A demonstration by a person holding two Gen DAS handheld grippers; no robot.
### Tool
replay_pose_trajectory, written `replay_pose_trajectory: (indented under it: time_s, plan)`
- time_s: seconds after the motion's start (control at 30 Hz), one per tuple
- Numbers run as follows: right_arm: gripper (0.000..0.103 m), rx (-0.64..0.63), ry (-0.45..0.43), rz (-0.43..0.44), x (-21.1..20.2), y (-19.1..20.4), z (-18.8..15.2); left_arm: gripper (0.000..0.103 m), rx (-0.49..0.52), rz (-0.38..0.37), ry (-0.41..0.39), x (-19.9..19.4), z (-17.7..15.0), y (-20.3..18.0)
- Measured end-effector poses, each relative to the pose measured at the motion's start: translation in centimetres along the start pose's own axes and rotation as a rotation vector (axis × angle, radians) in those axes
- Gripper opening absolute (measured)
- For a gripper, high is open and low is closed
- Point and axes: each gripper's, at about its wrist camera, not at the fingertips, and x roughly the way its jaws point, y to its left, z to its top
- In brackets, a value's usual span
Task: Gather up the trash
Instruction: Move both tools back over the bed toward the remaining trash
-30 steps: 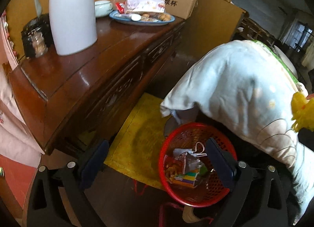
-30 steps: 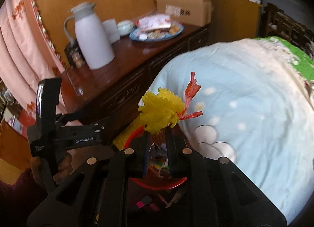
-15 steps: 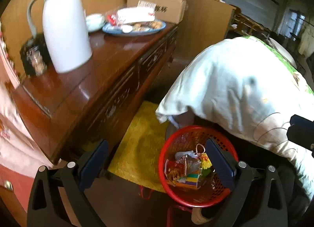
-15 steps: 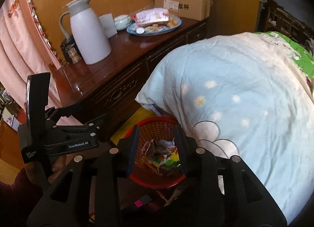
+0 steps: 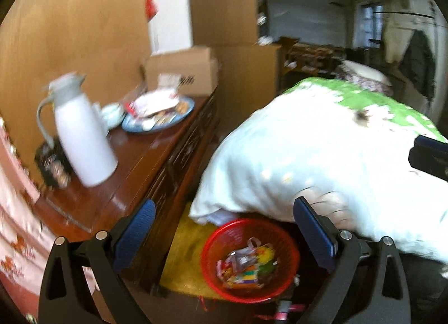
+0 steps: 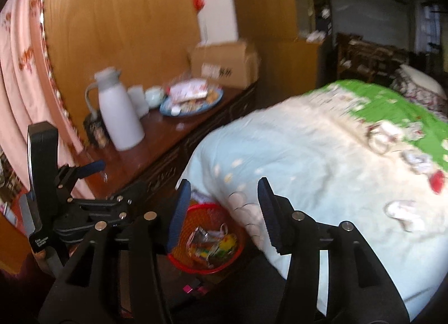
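Beside the dresser (image 5: 134,184), quilt (image 5: 322,161) overhangs the red basket (image 5: 249,262).

We see the red mesh basket (image 5: 250,259) low in the frame's centre, with crumpled colourful wrappers (image 5: 243,265) inside.

The red basket (image 5: 249,259) at six o'clock is perforated plastic holding shiny crinkled wrappers (image 5: 243,263). At nine o'clock, the dark wooden sideboard (image 5: 134,164) has a glossy polished top, carrying a smooth white plastic-looking jug (image 5: 84,139) and a matt cardboard box (image 5: 182,74). The quilt (image 6: 322,161) at three o'clock is soft matt cloth.
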Motion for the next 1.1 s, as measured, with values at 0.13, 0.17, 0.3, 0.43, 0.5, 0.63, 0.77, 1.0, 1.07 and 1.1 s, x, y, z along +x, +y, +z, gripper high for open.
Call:
replay_pose_trajectory:
  time_s: [0.13, 0.17, 0.3, 0.43, 0.5, 0.63, 0.77, 1.0, 1.07, 1.1]
  plan:
    - [0.058, 0.041, -0.101, -0.047, -4.9, -1.9, 0.2, 0.097, 0.087, -0.037, -0.092, -3.8, 1.3, -3.8]
    - [0.06, 0.051, -0.124, -0.063, -6.1, -2.5, 0.1, 0.097, 0.11, -0.048, -0.112, -4.7, 1.5, -4.8]
    - [0.064, 0.077, -0.201, -0.125, -10.3, -4.6, -0.3, 0.097, 0.179, -0.095, -0.16, -7.1, 2.6, -8.8]
    - [0.067, 0.108, -0.27, -0.195, -13.6, -7.5, -1.0, 0.097, 0.25, -0.137, -0.201, -8.3, 3.7, -13.2]
    - [0.068, 0.132, -0.29, -0.224, -14.6, -8.9, -1.3, 0.097, 0.283, -0.169, -0.223, -8.6, 4.2, -15.6]
    - [0.069, 0.194, -0.305, -0.293, -15.9, -12.9, -2.0, 0.097, 0.346, -0.246, -0.231, -7.7, 5.2, -20.5]
    - [0.069, 0.263, -0.285, -0.369, -15.3, -17.1, -2.4, 0.097, 0.402, -0.285, -0.213, -5.2, 5.8, -25.3]
    - [0.069, 0.38, -0.213, -0.483, -12.7, -24.5, -3.8, 0.097, 0.424, -0.341, -0.096, 1.5, 7.5, -30.2]
    - [0.069, 0.403, -0.184, -0.515, -11.4, -26.3, -4.3, 0.097, 0.42, -0.349, -0.061, 3.4, 7.8, -31.1]
    - [0.069, 0.414, -0.172, -0.522, -10.9, -27.0, -4.6, 0.097, 0.42, -0.349, -0.043, 4.3, 7.7, -31.3]
